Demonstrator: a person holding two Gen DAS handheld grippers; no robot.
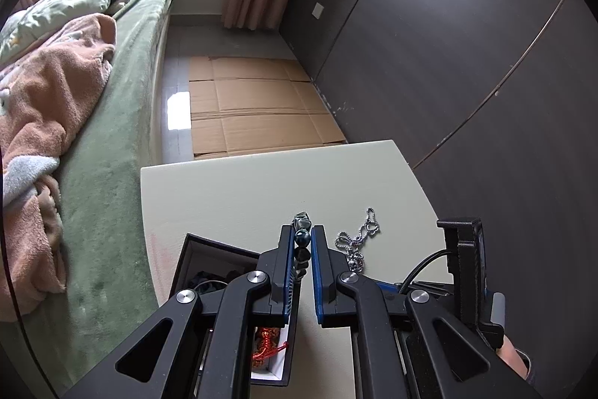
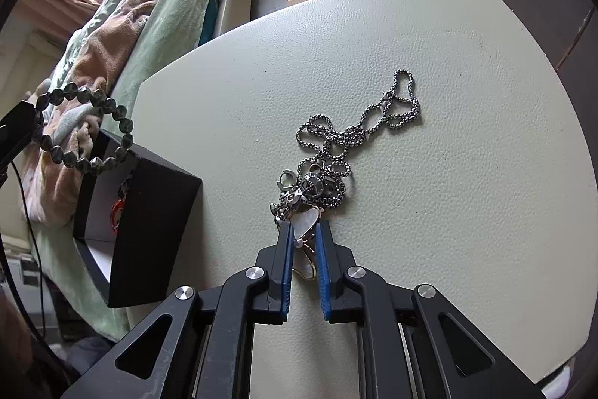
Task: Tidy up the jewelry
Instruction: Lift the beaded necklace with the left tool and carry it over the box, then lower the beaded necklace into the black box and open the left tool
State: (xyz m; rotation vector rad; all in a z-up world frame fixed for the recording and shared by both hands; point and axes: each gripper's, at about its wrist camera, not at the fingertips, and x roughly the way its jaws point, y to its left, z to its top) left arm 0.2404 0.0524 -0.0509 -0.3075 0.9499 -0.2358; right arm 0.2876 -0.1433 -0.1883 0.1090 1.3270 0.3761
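My left gripper [image 1: 302, 237] is shut on a dark green bead bracelet [image 1: 302, 238] and holds it in the air beside a black jewelry box [image 1: 209, 249]. The bracelet [image 2: 89, 133] hangs as a loop over the box [image 2: 149, 212] in the right wrist view. A red piece [image 1: 267, 348] lies inside the box. My right gripper [image 2: 303, 230] is low on the pale table [image 2: 467, 174], its fingers closed around a white heart-shaped pendant [image 2: 307, 225]. A silver chain necklace [image 2: 355, 137] with metal charms lies just ahead; it also shows in the left wrist view [image 1: 358, 238].
A bed with a green cover [image 1: 112, 144] and a pink blanket [image 1: 45, 107] runs along the table's left side. Flattened cardboard [image 1: 254, 107] lies on the floor beyond the table. A dark wardrobe wall [image 1: 467, 43] stands to the right.
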